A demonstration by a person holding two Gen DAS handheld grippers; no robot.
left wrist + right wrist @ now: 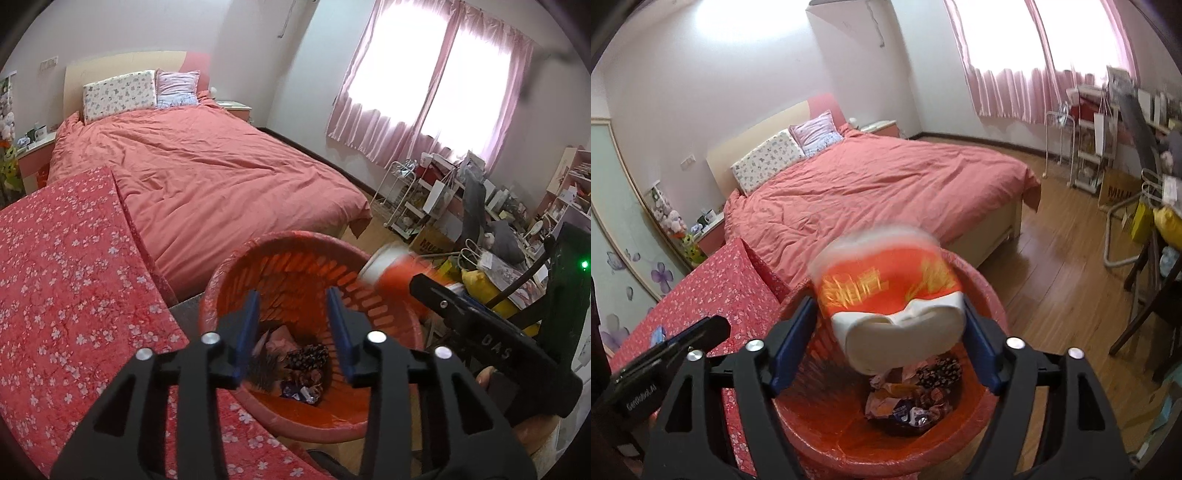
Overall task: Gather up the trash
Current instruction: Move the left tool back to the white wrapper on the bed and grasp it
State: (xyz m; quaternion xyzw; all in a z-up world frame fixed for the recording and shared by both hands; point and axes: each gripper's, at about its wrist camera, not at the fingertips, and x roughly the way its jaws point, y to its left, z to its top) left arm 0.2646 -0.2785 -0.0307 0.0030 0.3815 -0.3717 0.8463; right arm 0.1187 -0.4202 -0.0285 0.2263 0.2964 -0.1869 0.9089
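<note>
A red slatted trash basket point(295, 236) lined with a clear bag stands beside the bed, with crumpled wrappers point(303, 369) at its bottom. My left gripper point(292, 293) hangs over the basket's mouth, open, with nothing between its blue pads. My right gripper point(888, 306) is also over the basket point(993, 295), above the wrappers point(916, 398). A dented orange and white paper cup point(886, 295) lies blurred between its pads, loose rather than squeezed, so this gripper is open. From the left wrist view the cup point(391, 269) shows at the basket's right rim.
A red floral cloth point(74, 277) covers a surface left of the basket. Behind is a bed with a pink quilt point(207, 166). On the right a cluttered desk and wire shelves point(461, 206) stand over wooden floor point(1052, 258), with a chair leg point(1145, 314).
</note>
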